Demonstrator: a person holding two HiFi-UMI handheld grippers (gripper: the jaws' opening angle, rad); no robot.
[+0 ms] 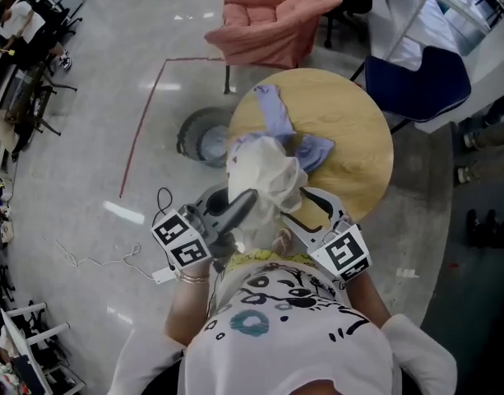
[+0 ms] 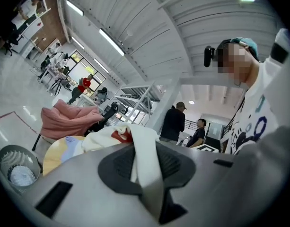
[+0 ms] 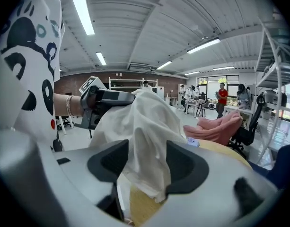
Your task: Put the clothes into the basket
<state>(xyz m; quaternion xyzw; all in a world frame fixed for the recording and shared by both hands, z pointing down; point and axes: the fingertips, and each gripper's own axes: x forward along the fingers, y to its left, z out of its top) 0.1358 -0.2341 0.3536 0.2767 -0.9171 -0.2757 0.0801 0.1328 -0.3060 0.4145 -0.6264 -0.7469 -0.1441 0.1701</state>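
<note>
Pale polished flooring is stretching under a round wooden desk (image 1: 362,130), with a pink armchair (image 1: 276,15) sitting beyond it. A cream garment (image 1: 264,171) is hanging in a soft, crumpled bundle over the desk's near edge, with a small red patch showing in its folds in the left gripper view. A lavender garment (image 1: 278,115) is lying spread and twisted on the desk top just behind it. A grey mesh basket (image 1: 188,135) is standing on the floor close to the desk's left side, and a pale blue-white cloth (image 1: 213,145) is lying inside it. The left tool (image 1: 245,201) is clenching a narrow fold of the cream garment between its pads. The right tool (image 1: 294,209) is grasping a thicker bunch of the same garment, which is filling the gap between its pads and draping over them.
</note>
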